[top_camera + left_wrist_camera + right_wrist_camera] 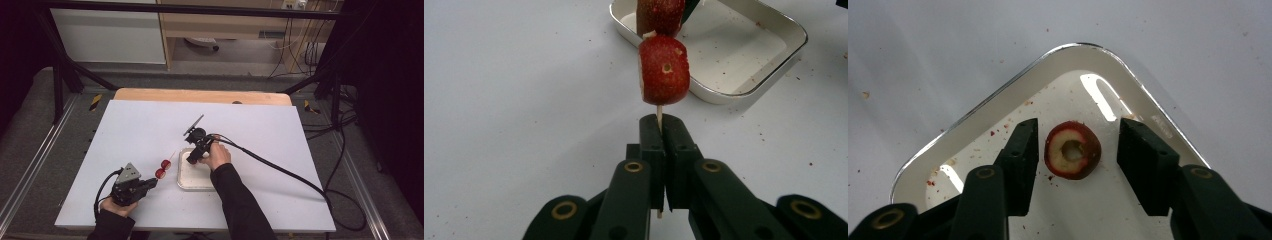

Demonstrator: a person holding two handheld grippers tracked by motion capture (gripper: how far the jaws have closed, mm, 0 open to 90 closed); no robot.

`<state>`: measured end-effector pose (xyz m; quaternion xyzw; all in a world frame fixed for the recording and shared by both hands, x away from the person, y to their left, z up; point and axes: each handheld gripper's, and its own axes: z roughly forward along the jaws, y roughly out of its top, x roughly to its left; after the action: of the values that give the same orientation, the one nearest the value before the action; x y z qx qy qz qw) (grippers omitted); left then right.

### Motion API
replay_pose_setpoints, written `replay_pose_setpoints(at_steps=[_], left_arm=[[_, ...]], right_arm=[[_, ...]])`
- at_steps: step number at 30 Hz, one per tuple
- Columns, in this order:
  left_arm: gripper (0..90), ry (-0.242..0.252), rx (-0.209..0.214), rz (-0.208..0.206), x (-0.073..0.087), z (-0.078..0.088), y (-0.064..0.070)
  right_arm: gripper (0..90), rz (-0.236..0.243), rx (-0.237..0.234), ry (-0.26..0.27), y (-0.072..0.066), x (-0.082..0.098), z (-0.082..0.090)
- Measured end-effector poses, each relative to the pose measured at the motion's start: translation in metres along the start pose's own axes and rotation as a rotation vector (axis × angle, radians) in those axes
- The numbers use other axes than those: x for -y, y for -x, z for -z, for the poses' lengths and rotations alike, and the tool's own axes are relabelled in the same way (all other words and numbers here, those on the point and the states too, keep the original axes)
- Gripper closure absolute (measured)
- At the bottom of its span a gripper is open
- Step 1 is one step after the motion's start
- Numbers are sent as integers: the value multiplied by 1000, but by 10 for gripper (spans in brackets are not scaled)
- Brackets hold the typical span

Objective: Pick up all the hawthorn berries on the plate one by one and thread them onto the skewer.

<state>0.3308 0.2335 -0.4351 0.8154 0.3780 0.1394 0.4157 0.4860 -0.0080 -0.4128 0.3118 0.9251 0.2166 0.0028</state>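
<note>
My left gripper point(662, 126) is shut on the bare end of a thin wooden skewer point(659, 116). Two red cored fruits are threaded on the skewer, one point(665, 70) close to the jaws and another point(660, 15) beyond it. In the high view this gripper point(151, 183) lies low at the front left, with the skewer's fruits point(163, 168) pointing toward the tray. My right gripper point(1078, 146) is open over a white metal tray point(998, 102). A single red cored fruit piece point(1072, 150) lies between its pads with a gap on each side. From above, the right gripper point(193, 159) points down into the tray point(192, 180).
The white sheet point(140, 130) covers the table, and a wooden edge point(200, 95) shows at the back. Red crumbs dot the tray floor point(744, 50) and the sheet. Each gripper trails a black cable, and the right one's point(280, 170) runs off the table's right edge.
</note>
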Motion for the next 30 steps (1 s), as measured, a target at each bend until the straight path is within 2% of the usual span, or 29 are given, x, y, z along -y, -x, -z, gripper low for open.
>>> replay_pose_setpoints(at_steps=[10,17,24,28,30], left_arm=[[879,1,0,3,0,-1,0],[879,1,0,2,0,-1,1],[879,7,-3,-7,0,0,3],[879,12,-5,-13,-1,0,5],[879,12,-5,-17,-2,0,7]], right_arm=[[606,6,-12,-16,1,1,-3],[617,-8,-19,-18,0,0,-2],[620,-20,-27,29,-5,2,14],[620,-28,-11,71,-8,7,27],[621,-43,-18,95,-9,12,32]])
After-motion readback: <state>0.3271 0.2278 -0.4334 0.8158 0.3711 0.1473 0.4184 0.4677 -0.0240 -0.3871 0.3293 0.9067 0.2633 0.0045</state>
